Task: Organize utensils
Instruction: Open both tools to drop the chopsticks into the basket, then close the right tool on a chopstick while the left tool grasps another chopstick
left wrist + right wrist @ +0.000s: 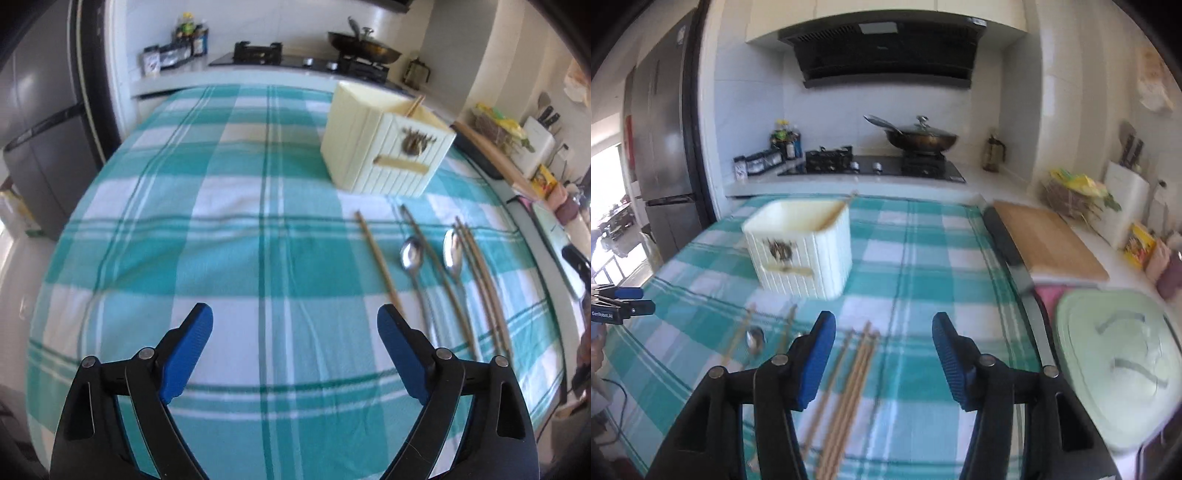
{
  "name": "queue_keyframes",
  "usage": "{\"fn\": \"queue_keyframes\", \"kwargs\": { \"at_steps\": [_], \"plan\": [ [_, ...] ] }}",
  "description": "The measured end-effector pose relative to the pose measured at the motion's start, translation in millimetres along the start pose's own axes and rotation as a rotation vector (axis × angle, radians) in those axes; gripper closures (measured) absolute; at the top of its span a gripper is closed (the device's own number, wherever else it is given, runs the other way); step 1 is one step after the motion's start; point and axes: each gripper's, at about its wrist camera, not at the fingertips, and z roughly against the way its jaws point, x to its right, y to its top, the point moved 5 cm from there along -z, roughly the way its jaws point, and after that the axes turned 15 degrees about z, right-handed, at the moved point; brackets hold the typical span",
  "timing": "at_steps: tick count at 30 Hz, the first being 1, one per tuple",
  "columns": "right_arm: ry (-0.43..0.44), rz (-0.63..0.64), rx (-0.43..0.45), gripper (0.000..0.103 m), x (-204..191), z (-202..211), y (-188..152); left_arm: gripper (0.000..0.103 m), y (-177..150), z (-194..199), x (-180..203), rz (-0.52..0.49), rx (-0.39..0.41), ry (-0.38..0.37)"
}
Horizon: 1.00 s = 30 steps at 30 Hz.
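Both hand-held grippers, left (pixel 295 328) and right (pixel 884 338), gape empty over slim wooden chopsticks (pixel 849 380)

A teal-and-white checked cotton tablecloth (pixel 236 206) with thin dark-green stripes covers the table. Far right on it stands a cream ribbed plastic utensil box (pixel 384 147) bearing a brown emblem. Near it lie tan wooden chopsticks (pixel 380 266) and shiny silver metal spoons (pixel 413 254). Both grippers carry blue ribbed pads (pixel 192 350) on black arms.
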Motion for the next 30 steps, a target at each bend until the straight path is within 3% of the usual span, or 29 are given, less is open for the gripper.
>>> {"fn": "queue_keyframes", "kwargs": {
  "at_steps": [5, 8, 21, 30],
  "plan": [
    [-0.083, -0.138, -0.143, 0.047, 3, -3, -105, 0.012, -38, -18, -9, 0.044, 0.015, 0.042],
    [-0.065, -0.201, -0.189, 0.047, 2, -11, -130, 0.012, -44, -23, -4, 0.001, 0.042, 0.071],
    [-0.025, -0.193, -0.216, 0.047, -16, -30, -136, 0.009, -53, -37, -7, -0.047, 0.043, 0.134],
    [0.100, -0.115, -0.262, 0.047, -42, -54, -108, 0.007, -53, -39, -6, -0.051, 0.042, 0.131]
  ]
}}
